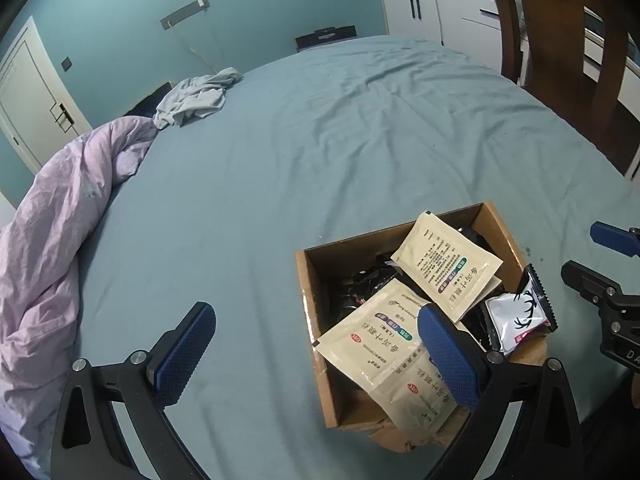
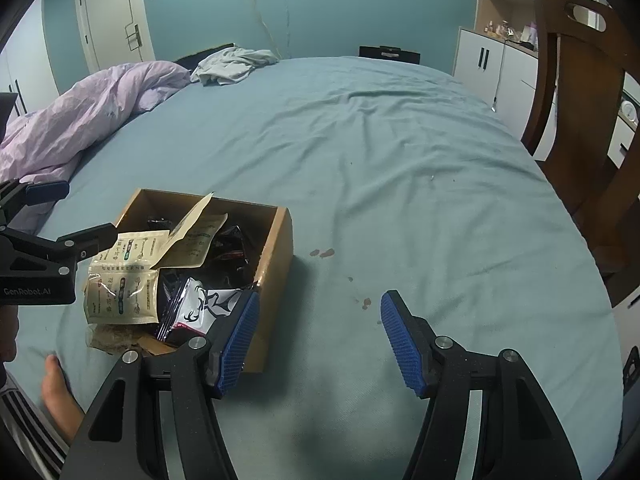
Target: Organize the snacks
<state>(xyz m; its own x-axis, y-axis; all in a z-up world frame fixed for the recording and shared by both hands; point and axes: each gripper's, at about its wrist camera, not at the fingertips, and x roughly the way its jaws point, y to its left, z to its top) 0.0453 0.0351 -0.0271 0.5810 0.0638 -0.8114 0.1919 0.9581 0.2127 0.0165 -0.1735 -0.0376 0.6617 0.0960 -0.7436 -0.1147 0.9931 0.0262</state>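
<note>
A brown cardboard box (image 1: 312, 292) sits on the blue bed sheet, full of snacks: beige sachets (image 1: 448, 264), dark packets and a white packet with a black antler print (image 1: 516, 312). The box also shows in the right wrist view (image 2: 276, 248), with the beige sachets (image 2: 124, 292) and the antler packet (image 2: 204, 308). My left gripper (image 1: 316, 354) is open and empty, its right finger over the box's near side. My right gripper (image 2: 320, 340) is open and empty, just right of the box, its left finger by the box's near right corner.
A lilac duvet (image 1: 52, 216) is bunched at the left, a grey garment (image 1: 196, 96) lies at the far edge. A wooden chair (image 2: 580, 92) stands at the right. A bare foot (image 2: 60, 392) rests on the sheet near the box. Small dark stains (image 2: 324, 253) mark the sheet.
</note>
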